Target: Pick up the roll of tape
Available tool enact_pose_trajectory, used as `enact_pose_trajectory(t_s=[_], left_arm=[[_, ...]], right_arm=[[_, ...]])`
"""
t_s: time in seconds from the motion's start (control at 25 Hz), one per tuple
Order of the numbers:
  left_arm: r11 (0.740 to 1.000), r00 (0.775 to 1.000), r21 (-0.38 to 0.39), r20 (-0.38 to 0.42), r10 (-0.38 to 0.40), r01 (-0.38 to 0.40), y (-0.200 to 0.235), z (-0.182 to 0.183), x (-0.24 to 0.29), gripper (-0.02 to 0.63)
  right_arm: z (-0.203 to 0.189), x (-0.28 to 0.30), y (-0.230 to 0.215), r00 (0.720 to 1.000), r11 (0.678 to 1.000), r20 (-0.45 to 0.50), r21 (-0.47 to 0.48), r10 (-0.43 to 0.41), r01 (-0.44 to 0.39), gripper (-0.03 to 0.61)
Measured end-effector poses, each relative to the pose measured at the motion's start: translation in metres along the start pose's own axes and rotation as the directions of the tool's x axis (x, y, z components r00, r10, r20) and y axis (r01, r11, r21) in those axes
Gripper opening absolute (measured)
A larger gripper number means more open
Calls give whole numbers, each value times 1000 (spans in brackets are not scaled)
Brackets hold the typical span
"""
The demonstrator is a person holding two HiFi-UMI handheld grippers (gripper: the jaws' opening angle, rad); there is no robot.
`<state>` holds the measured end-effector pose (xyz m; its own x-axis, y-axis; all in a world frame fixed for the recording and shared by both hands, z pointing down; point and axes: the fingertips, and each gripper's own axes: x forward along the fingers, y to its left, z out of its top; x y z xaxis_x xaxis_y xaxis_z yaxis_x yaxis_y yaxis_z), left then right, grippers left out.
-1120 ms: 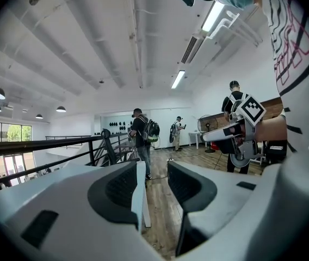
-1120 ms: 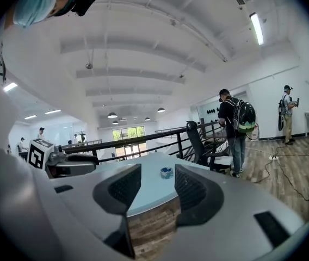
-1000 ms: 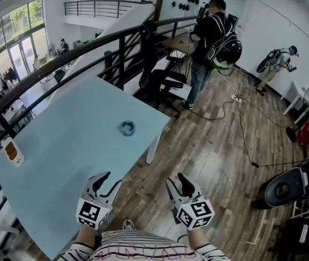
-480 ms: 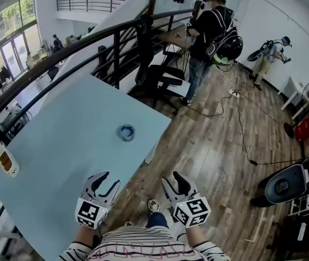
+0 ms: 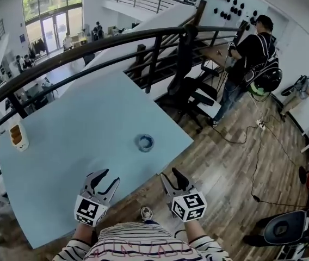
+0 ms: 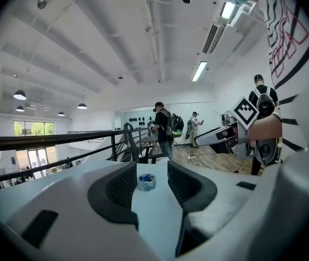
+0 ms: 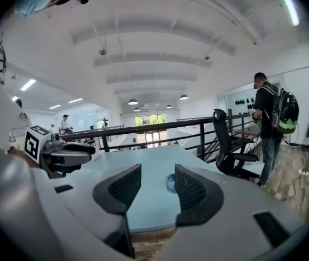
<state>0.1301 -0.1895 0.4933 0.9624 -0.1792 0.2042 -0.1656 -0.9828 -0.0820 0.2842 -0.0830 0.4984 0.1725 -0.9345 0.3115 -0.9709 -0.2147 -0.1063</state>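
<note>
Looking at the head view first: where is the roll of tape [image 5: 144, 142] to be placed against the table [image 5: 78, 118]?

Reply: It's seen lying flat on the table, hole up, close to the table's near edge and toward its right corner. The left gripper [image 5: 110, 178] is held over that near edge. The right gripper [image 5: 171, 174] is held just off the table, over the floor. Both pairs of fingers are spread, and nothing is gripped.

And the left gripper view?

Reply: There the roll is framed right in the middle of the gap between the parted jaws. It sits further along the table and isn't touched yet, so it lies straight ahead of those fingers.

Right gripper view?

Reply: Jaws apart there too, and empty. The roll is only glimpsed against the inner edge of the right-hand jaw, off-centre, with the table's edge showing just below.

So which one is favoured?

Reply: Probably the left, since it's already lined up and over the table. With the roll's axis upright, its round wall can be pinched from any side, so only a straight push forward and a slight drop should be needed.
</note>
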Motion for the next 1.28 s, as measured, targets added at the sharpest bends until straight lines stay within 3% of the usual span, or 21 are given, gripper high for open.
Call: enact_pose_trajectory(t_s=[0.36, 0.68, 1.0, 1.28], left_arm=[[984, 984, -20, -34, 176, -177, 18, -6, -22, 153], [933, 933, -45, -62, 354, -357, 40, -20, -60, 155], [858, 860, -76, -97, 501, -508, 38, -33, -91, 153], [800, 805, -102, -135, 578, -592, 34, -44, -109, 153]], right_arm=[[-8, 78, 4, 976, 970, -131, -151, 173, -192, 187], [-23, 137, 23, 924, 902, -255, -252, 286, -349, 187], [-50, 187, 5, 906, 857, -370, -378, 206, -349, 187], [-89, 235, -13, 854, 800, -501, -449, 144, -398, 187]])
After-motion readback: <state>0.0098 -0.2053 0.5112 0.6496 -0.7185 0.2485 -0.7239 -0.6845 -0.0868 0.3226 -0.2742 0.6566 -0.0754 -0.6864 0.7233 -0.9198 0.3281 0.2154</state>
